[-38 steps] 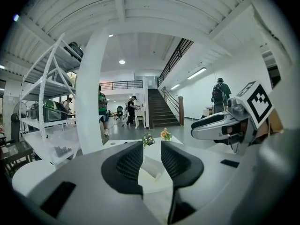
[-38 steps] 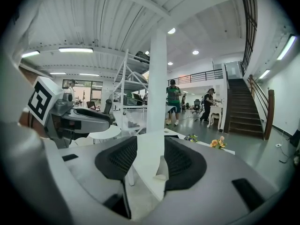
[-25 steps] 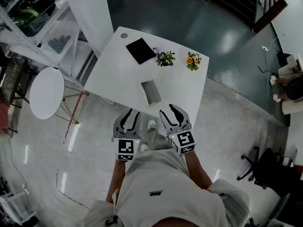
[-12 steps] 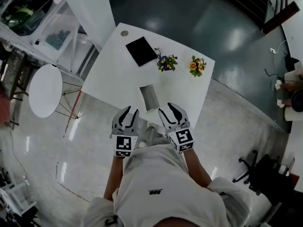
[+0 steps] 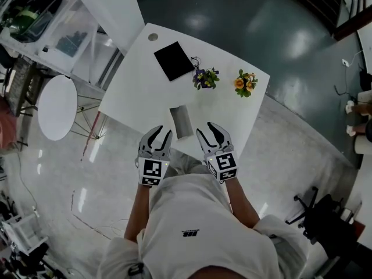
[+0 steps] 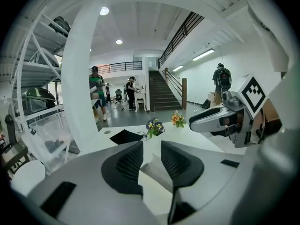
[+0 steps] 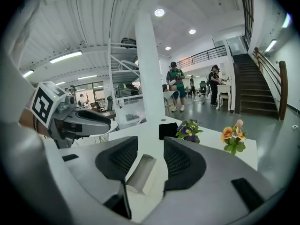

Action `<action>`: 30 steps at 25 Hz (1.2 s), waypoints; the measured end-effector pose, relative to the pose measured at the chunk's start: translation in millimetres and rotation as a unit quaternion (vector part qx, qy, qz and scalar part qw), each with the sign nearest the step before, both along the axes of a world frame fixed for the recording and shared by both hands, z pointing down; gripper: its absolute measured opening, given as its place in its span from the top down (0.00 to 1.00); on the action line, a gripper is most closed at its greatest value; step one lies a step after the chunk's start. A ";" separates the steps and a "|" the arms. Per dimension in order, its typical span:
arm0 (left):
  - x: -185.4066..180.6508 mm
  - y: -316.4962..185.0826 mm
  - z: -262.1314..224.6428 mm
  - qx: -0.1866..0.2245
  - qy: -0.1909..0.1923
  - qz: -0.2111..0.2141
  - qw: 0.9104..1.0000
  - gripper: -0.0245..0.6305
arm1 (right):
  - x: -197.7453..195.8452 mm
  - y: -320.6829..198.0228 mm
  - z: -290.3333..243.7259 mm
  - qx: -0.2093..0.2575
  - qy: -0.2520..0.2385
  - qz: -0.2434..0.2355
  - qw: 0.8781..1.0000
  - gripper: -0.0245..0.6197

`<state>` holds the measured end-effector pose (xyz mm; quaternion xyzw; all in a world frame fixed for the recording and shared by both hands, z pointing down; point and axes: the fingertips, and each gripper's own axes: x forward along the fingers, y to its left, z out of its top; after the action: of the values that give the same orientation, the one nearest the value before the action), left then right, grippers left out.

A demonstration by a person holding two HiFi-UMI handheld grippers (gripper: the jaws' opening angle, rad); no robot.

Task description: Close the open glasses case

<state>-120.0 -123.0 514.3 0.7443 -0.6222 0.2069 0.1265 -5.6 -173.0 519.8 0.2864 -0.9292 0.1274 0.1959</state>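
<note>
While both grippers hang just short of the table's near edge in the head view, the glasses case (image 5: 181,121) lies open on the white table (image 5: 133,92) between and slightly beyond them, a grey trough with its long axis running away from the person. The left gripper (image 5: 160,137) and right gripper (image 5: 207,133) each show parted jaws with nothing in them. Farther back stand a black pad (image 5: 173,61), purple flowers (image 5: 205,77) and orange flowers (image 5: 246,83), all well apart from the case. From the left gripper view, the ribbed pads stand spread with only air between them, and the case shows through the gap, lying on the tabletop ahead and untouched. From the right gripper view, the jaws are likewise parted and empty, with the case's open end seen past them on the table. At this range I cannot tell which half is the lid or where the hinge runs. The case looks like a light, stiff shell with a smooth skin, so it would probably skate on the slick tabletop if pushed from one side. A sound hold would be one gripper steadying the base's long wall while the other folds the free half over.
</note>
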 end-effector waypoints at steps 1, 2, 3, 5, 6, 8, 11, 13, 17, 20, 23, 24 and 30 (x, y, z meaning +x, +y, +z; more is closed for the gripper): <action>1.6 -3.4 2.2 -0.004 -0.001 0.002 1.000 0.76 | 1.7 -2.5 3.0 -0.003 0.001 0.001 1.000 0.69; 3.3 -6.4 4.3 -0.007 -0.002 0.004 1.000 0.76 | 3.5 -4.8 5.7 -0.006 0.001 0.002 1.000 0.69; 4.8 -9.4 6.4 -0.010 -0.003 0.006 1.000 0.76 | 5.1 -7.1 8.3 -0.009 0.002 0.004 1.000 0.69; 7.5 -15.5 10.8 -0.017 -0.005 0.011 1.000 0.76 | 7.8 -11.9 13.2 -0.014 0.004 0.007 1.000 0.69; 8.5 -18.8 13.4 -0.021 -0.005 0.014 1.000 0.76 | 8.8 -14.6 15.6 -0.017 0.005 0.009 1.000 0.69; 10.1 -25.8 19.4 -0.027 -0.007 0.020 0.999 0.76 | 10.4 -20.0 20.1 -0.020 0.008 0.012 1.000 0.69; 11.9 -34.4 28.4 -0.038 -0.010 0.031 0.999 0.76 | 11.7 -26.0 25.6 -0.024 0.012 0.018 0.999 0.69; 13.5 -39.3 33.3 -0.044 -0.009 0.039 0.998 0.76 | 12.6 -28.8 29.5 -0.027 0.016 0.023 0.999 0.69; 17.8 -48.7 45.3 -0.056 -0.007 0.063 0.996 0.76 | 14.3 -32.5 39.5 -0.036 0.026 0.039 0.998 0.69; 19.9 -54.7 55.4 -0.063 -0.004 0.082 0.995 0.76 | 15.4 -33.8 48.7 -0.043 0.036 0.056 0.997 0.69; 19.1 -59.7 67.8 -0.071 -0.002 0.096 0.993 0.77 | 14.7 -36.7 57.8 -0.049 0.044 0.070 0.995 0.69; 18.6 -60.9 72.3 -0.075 -0.002 0.100 0.992 0.77 | 14.8 -37.5 61.2 -0.052 0.046 0.075 0.995 0.69; 21.2 -66.0 95.6 -0.097 0.016 0.127 0.987 0.78 | 16.1 -44.0 82.5 -0.069 0.062 0.105 0.990 0.69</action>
<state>-98.8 -189.0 609.9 0.8047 -0.4973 0.2689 0.1811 10.6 -217.0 602.3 0.3753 -0.8691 0.1927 0.2582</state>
